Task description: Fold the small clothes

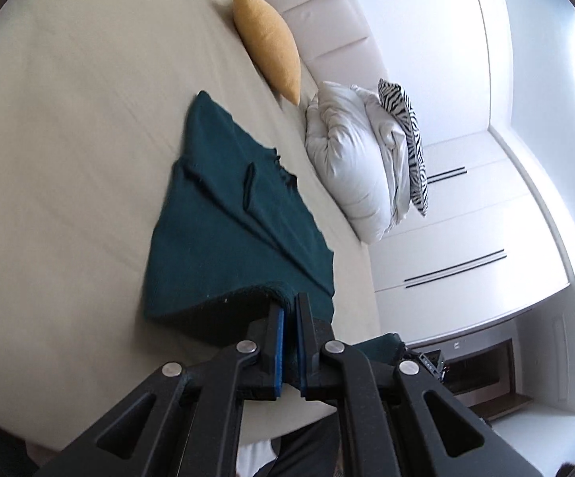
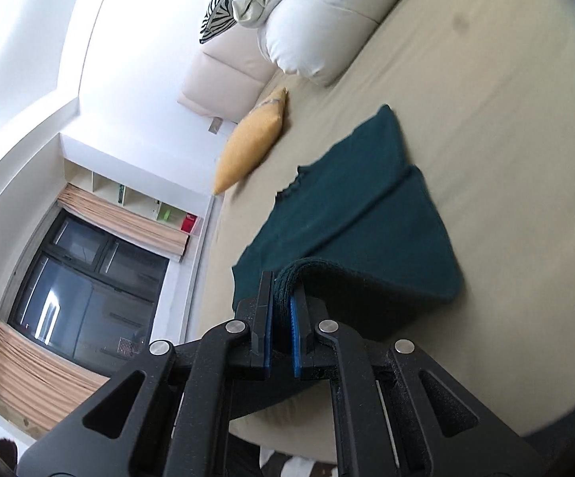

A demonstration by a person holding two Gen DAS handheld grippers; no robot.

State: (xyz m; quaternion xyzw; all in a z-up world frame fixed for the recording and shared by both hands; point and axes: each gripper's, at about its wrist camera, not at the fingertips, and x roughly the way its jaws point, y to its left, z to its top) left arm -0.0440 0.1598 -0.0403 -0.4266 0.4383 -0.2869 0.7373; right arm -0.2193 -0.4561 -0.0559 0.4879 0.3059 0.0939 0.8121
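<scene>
Jaws of both grippers clench the green garment (image 1: 223,230); window (image 2: 88,278) only right view.

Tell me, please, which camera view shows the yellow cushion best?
The left wrist view: the yellow cushion shows its whole broad face, leaning on the headboard. The right wrist view shows it edge-on and slightly blurred.

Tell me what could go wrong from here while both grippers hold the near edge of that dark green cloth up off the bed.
1. The left gripper and right gripper each pinch only a narrow strip of the dark green knitted cloth, so a corner may slip out mid-fold.
2. The cloth's far part already shows creases; these could get folded in.
3. Its far end lies near the mustard yellow cushion, so a long forward sweep might nudge it.
</scene>
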